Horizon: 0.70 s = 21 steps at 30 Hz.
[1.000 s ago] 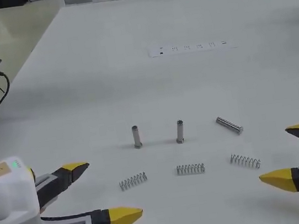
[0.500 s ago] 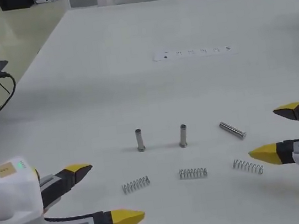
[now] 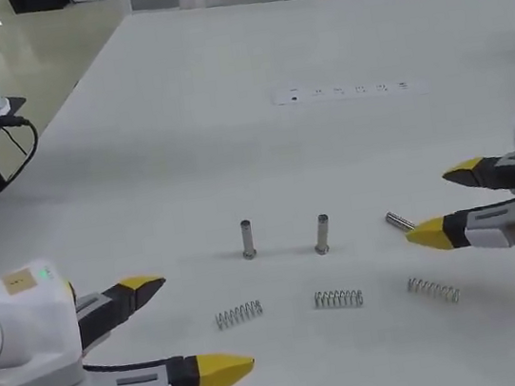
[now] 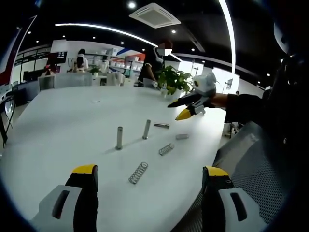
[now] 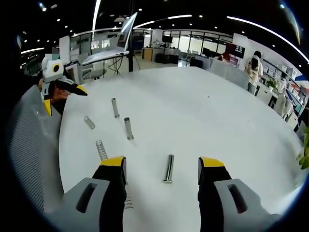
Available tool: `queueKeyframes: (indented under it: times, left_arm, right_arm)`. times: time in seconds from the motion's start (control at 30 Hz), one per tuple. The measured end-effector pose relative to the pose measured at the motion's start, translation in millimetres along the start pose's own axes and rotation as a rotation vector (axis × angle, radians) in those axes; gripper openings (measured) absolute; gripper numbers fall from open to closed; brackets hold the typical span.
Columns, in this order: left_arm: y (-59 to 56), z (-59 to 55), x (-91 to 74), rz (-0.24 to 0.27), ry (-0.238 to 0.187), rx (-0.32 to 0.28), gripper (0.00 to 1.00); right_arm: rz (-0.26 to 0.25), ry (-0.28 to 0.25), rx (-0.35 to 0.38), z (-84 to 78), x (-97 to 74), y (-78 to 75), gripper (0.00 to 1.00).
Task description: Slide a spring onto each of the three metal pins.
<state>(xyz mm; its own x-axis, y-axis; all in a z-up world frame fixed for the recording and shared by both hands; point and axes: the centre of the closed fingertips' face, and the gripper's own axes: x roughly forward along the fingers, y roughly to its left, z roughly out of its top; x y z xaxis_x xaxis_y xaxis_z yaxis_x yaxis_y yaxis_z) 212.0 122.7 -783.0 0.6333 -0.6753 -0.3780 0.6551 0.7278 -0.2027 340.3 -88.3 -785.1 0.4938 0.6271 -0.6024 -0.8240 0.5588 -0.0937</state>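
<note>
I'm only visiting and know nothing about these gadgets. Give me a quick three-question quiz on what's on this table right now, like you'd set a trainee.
1. Multiple choice: how many of the three metal pins stand upright? A one, B two, C three.
2. True or false: one of the springs already sits on a pin.
3. Fill in: the right gripper, jaws open, points at the pin that is ____ on the table.

Key: 1 B. 2 false, since all three springs lie on the table, apart from the pins. 3 lying flat.
</note>
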Motion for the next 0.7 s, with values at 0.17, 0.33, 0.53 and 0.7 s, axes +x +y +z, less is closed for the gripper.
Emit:
queueKeyframes:
  times: [0.17,0.33,0.53,0.7]
  left_arm:
    - [0.7,-0.8,0.2,-0.002,0.001,-0.001,0.86]
    - [0.9,-1.2,0.2,-0.003,0.002,-0.004,0.86]
    - [2.4,-1.1,0.0,-0.001,-0.001,-0.008,0.86]
    - [2.2,-1.0,0.5,0.000,-0.005,-0.014,0.85]
  right_arm:
    - [-0.017,0.082,-0.015,-10.3,16.2,-6.0,0.56]
    - [-0.027,0.125,0.014,-13.7,27.7,-11.4,0.50]
    - [-0.043,0.163,0.029,-14.4,37.5,-17.4,0.39]
    - [-0.041,0.199,0.026,-17.0,45.8,-17.0,0.31]
